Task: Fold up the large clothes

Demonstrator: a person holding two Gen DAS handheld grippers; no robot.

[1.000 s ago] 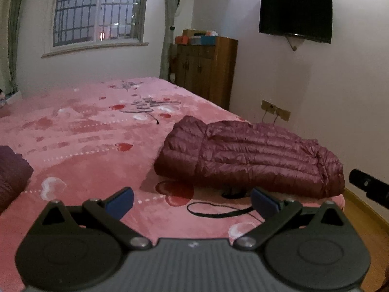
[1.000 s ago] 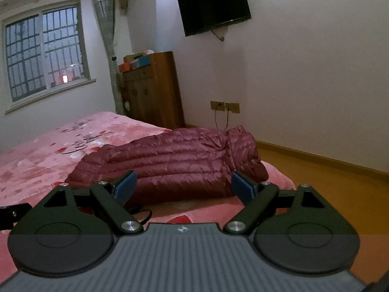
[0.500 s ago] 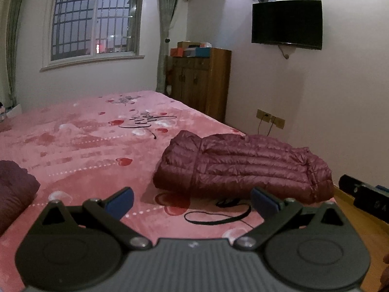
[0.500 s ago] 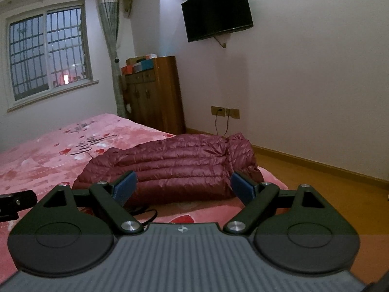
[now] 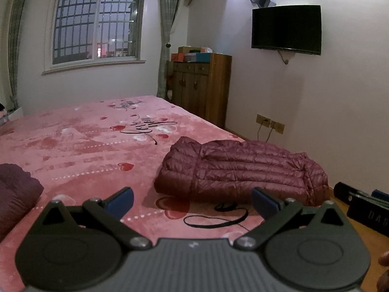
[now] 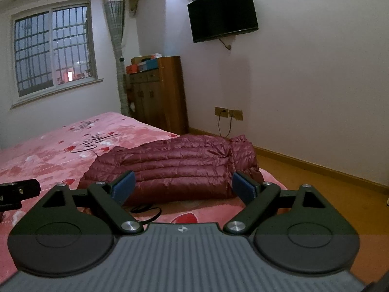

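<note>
A dark red quilted down jacket (image 5: 240,170) lies folded into a long bundle near the right edge of the pink bed (image 5: 85,146); it also shows in the right wrist view (image 6: 175,168). My left gripper (image 5: 192,203) is open and empty, held back from the jacket above the bed's near edge. My right gripper (image 6: 183,189) is open and empty, also short of the jacket. Part of the right gripper (image 5: 364,206) shows at the right edge of the left wrist view. Part of the left gripper (image 6: 17,192) shows at the left edge of the right wrist view.
A black cord loop (image 5: 214,216) lies on the bed in front of the jacket. Another dark red garment (image 5: 14,192) sits at the bed's left edge. A wooden cabinet (image 5: 201,85) stands by the wall, with a TV (image 5: 287,29) above wall sockets. Wooden floor (image 6: 316,194) lies right of the bed.
Both grippers have pulled back and tilted upward, so the jacket sits lower and farther in both views. Both stay open and empty.
</note>
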